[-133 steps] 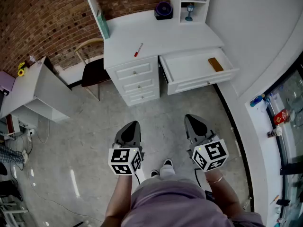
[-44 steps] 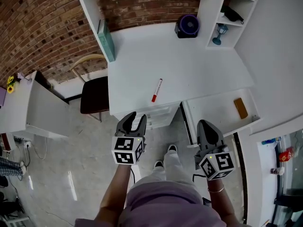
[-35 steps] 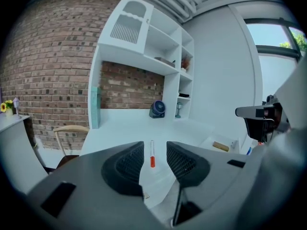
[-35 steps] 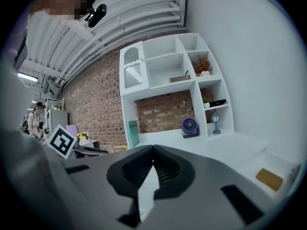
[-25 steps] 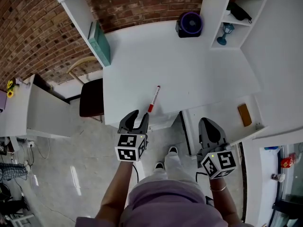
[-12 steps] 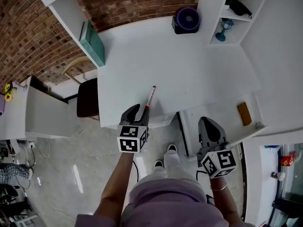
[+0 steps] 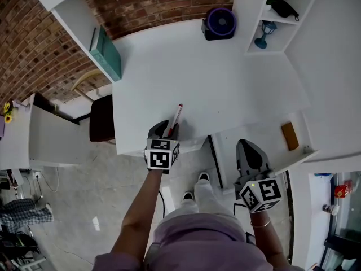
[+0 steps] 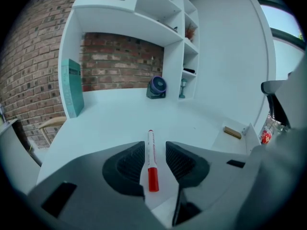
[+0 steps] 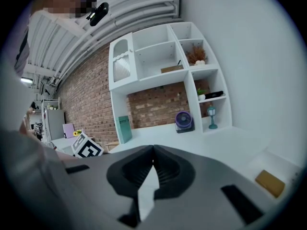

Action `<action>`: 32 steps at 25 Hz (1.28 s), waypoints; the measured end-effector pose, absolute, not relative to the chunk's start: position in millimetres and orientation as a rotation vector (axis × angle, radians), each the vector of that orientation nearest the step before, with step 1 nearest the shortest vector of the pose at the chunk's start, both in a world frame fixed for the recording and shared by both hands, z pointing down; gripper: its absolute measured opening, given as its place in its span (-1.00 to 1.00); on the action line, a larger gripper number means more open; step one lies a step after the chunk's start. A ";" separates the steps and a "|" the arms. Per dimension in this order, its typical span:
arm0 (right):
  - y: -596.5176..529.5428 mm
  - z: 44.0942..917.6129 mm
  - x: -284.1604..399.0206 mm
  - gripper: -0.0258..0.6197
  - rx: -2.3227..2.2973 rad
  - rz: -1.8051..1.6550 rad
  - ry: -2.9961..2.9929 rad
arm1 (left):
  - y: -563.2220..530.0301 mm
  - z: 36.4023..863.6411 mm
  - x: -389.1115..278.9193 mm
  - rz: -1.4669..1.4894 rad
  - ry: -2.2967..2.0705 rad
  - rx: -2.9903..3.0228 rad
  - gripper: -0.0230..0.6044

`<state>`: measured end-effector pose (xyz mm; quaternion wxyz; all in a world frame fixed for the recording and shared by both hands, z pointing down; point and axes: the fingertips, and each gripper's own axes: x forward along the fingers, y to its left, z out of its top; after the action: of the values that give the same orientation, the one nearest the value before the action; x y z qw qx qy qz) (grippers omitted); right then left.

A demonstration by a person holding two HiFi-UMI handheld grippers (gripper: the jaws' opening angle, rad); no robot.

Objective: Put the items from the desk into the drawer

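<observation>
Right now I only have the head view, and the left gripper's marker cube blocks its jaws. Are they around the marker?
Observer: Yes. The left gripper view shows the left gripper open, with the marker lying on the desk between its jaws. Neither jaw looks closed on it.
Operator: Is the right gripper carrying anything?
Observer: No. The right gripper view shows the right gripper shut, jaws together with nothing between them.
</observation>
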<state>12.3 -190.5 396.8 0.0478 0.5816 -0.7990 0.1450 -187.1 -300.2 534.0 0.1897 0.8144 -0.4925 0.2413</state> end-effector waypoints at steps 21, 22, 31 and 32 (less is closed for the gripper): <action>-201.0 403.5 26.9 -0.91 1.806 0.480 -2.403 | -325.2 582.5 -179.1 0.925 -1.323 2.227 -0.54; -201.2 403.5 27.0 -0.91 1.807 0.482 -2.403 | -325.4 583.1 -179.4 0.932 -1.323 2.223 -0.54; -200.6 406.0 26.9 -0.91 1.806 0.499 -2.402 | -325.8 583.2 -177.7 0.936 -1.299 2.222 -0.56; -200.3 405.8 26.6 -0.91 1.806 0.498 -2.403 | -325.3 583.3 -177.3 0.937 -1.293 2.224 -0.56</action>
<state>26.6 -200.3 405.8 0.0474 0.5922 -0.7876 0.1634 -177.3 -325.3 583.3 0.2004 0.7958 -0.4627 0.3354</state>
